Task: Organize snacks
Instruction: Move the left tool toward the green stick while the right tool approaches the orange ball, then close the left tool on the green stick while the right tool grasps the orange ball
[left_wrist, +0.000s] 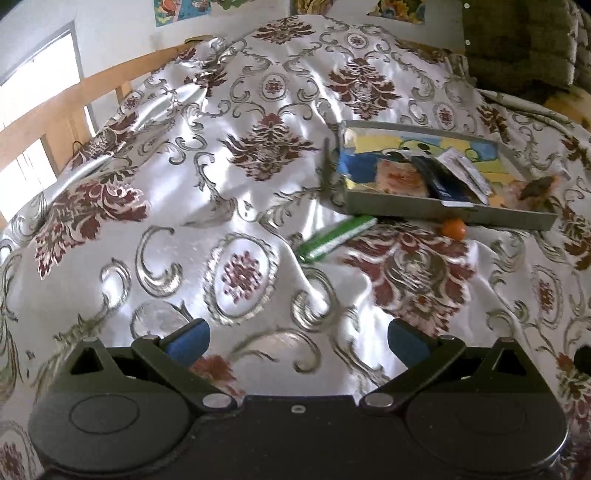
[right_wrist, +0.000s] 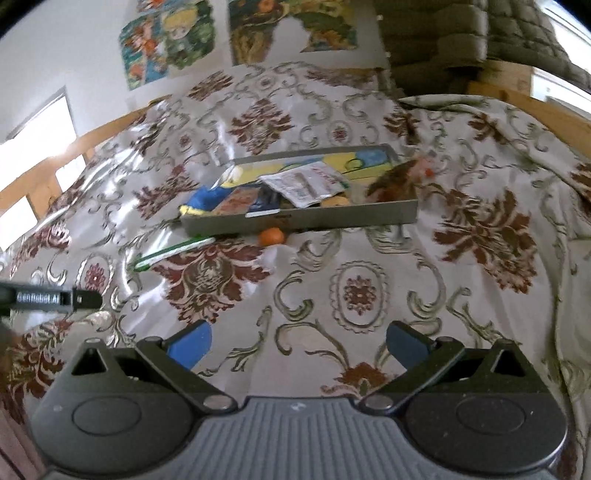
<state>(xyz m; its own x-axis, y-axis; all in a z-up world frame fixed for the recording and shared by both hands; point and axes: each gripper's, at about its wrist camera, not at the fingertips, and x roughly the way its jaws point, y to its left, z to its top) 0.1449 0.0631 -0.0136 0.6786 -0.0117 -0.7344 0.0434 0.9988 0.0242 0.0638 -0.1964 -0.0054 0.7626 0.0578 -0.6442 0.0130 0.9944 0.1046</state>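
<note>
Left wrist view: left tongs (left_wrist: 297, 343) released, blue pads (left_wrist: 188, 341) spread wide, nothing between them, hovering over the patterned bedspread (left_wrist: 207, 192). Grey tray (left_wrist: 443, 210) sits ahead and to the right of the tongs, already holding several snack packets, including a dark blue packet (left_wrist: 441, 181) and a white sachet (left_wrist: 463, 166). Two loose items lie outside it, against its near wall: a green stick pack (left_wrist: 334, 238), ahead and slightly right of the tongs' centre line, and an orange ball-shaped snack (left_wrist: 453, 228), further right. The stick pack's long axis runs diagonally, near end to the left, far end up-right toward the tray corner; far end looks tucked at or just under the tray edge, can't tell which.

Right wrist view: right tongs (right_wrist: 298, 343) also released, empty. Tray (right_wrist: 295, 221) is straight ahead. Orange snack (right_wrist: 271, 236) lies ahead, a touch left of centre, just beside the tray's near wall. Green stick pack (right_wrist: 173, 251) is ahead-left, seen nearly edge-on, same diagonal. Part of the other gripper shows at the far left edge.

Judgement: stick pack is likely the left tongs' pick, orange snack the right's. For the stick, the tongs should close across the diagonal, not along it.
</note>
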